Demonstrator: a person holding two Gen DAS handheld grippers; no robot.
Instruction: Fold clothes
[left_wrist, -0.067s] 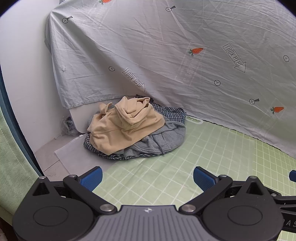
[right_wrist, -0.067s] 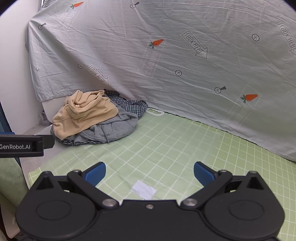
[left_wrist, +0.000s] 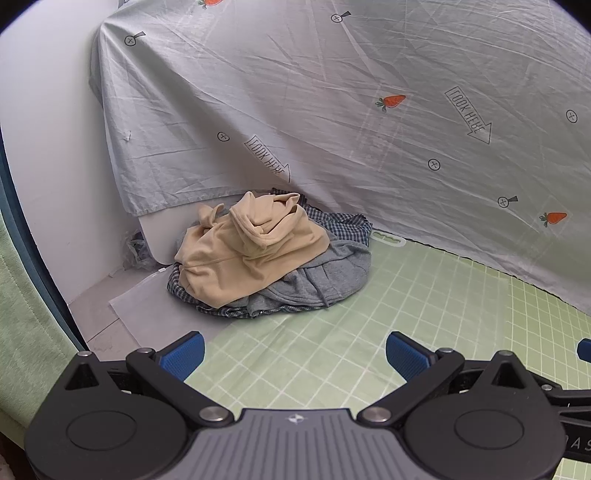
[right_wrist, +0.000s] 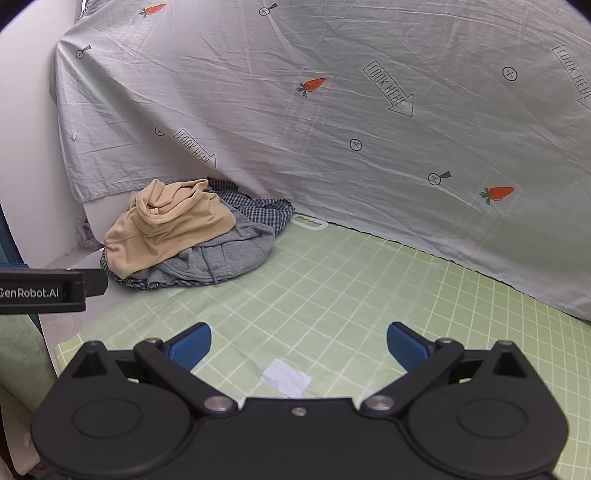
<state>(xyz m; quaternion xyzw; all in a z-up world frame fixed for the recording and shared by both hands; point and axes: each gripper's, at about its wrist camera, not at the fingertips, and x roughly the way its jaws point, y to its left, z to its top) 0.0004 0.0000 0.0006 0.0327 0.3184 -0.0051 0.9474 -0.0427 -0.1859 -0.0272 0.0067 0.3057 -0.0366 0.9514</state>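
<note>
Step in hand: nothing picked yet; by my read this is the approach, with the folding not begun.
Left tool: jaws spread wide, nothing between the blue pads, aimed down over the green grid mat.
Right tool: released as well, empty, hanging over the mat near a small white slip.
Clothes pile: heaped at the mat's far left corner against the hanging sheet; tan garment on top, grey hoodie under it, checked shirt lowest.
Next move: likely reach in, pinch the tan top layer alone, lift it clear of the hoodie's drawstring.
Edges: the mat's left edge lies close beside the pile, bare floor beyond; sheet crowds the back.
Open room: the broad bare mat between tools and pile looks fit for spreading out.
</note>
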